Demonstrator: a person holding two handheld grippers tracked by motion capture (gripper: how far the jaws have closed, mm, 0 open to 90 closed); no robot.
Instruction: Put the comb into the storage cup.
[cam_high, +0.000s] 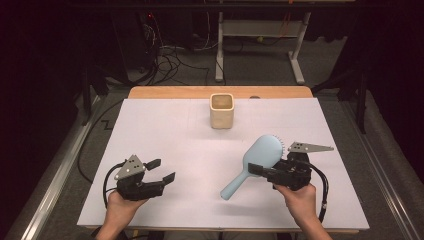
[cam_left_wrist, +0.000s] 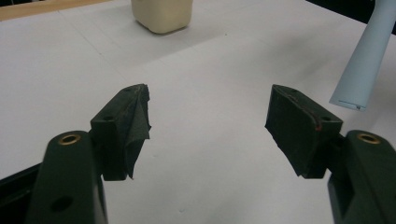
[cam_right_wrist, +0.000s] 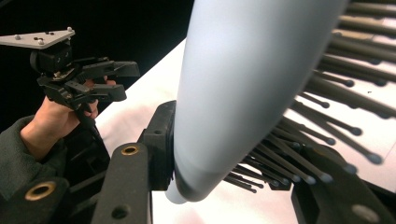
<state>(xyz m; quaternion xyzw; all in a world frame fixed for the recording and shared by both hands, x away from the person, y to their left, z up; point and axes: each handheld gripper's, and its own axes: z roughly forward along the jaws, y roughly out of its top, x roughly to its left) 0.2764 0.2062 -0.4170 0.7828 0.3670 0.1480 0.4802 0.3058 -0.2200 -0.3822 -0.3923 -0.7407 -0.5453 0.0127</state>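
Note:
A light-blue hairbrush (cam_high: 264, 150) is at the right of the white table sheet (cam_high: 165, 140), its handle slanting toward the front left. My right gripper (cam_high: 257, 169) is shut on it near where head and handle meet. In the right gripper view one jaw presses the brush's smooth back (cam_right_wrist: 243, 84) and the other sits among the dark bristles (cam_right_wrist: 327, 112). My left gripper (cam_high: 162, 170) is at the front left, open with nothing between its fingers (cam_left_wrist: 130, 126). The handle tip (cam_left_wrist: 369, 56) hangs to its right, just above the sheet.
A cream square cup (cam_high: 222, 110) stands upright at the back centre of the sheet, ahead of the left gripper (cam_left_wrist: 210, 126) as the cup (cam_left_wrist: 162, 14) shows there. A wooden table edge (cam_high: 175, 92) runs behind it. Cables and desk legs lie on the floor beyond.

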